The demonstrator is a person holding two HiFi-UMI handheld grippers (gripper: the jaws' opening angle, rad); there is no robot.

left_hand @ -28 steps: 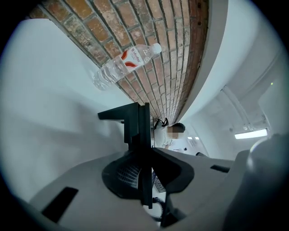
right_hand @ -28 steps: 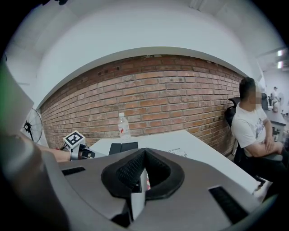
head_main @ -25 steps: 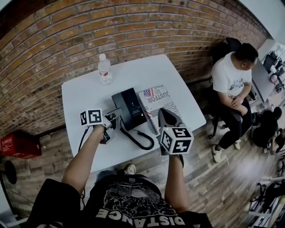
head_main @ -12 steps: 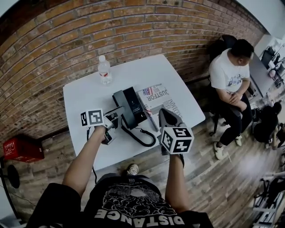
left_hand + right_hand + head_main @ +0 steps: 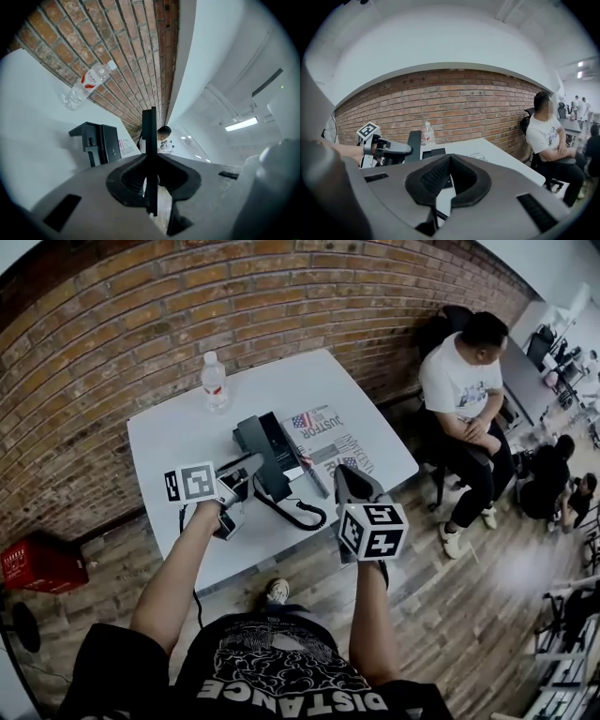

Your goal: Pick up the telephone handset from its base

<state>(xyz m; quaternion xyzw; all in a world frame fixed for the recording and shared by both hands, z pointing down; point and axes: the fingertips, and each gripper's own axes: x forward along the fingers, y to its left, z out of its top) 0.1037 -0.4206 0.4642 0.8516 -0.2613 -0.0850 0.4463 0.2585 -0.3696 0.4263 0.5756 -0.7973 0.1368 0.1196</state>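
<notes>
We see the left gripper point(image 5: 249, 467) with jaws clamped on the slim black plastic telephone handset point(image 5: 149, 136), upright, off its boxy black base point(image 5: 265, 448) on the white counter point(image 5: 173, 439). On the right gripper point(image 5: 447, 157), jaws pressed together, empty

We see a white table point(image 5: 169, 442) — on it stand a water bottle point(image 5: 215, 381) and a black telephone base point(image 5: 267, 451), with printed papers point(image 5: 323, 432) beside

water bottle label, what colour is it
Red, on the clear water bottle; it shows best in the left gripper view.
</notes>
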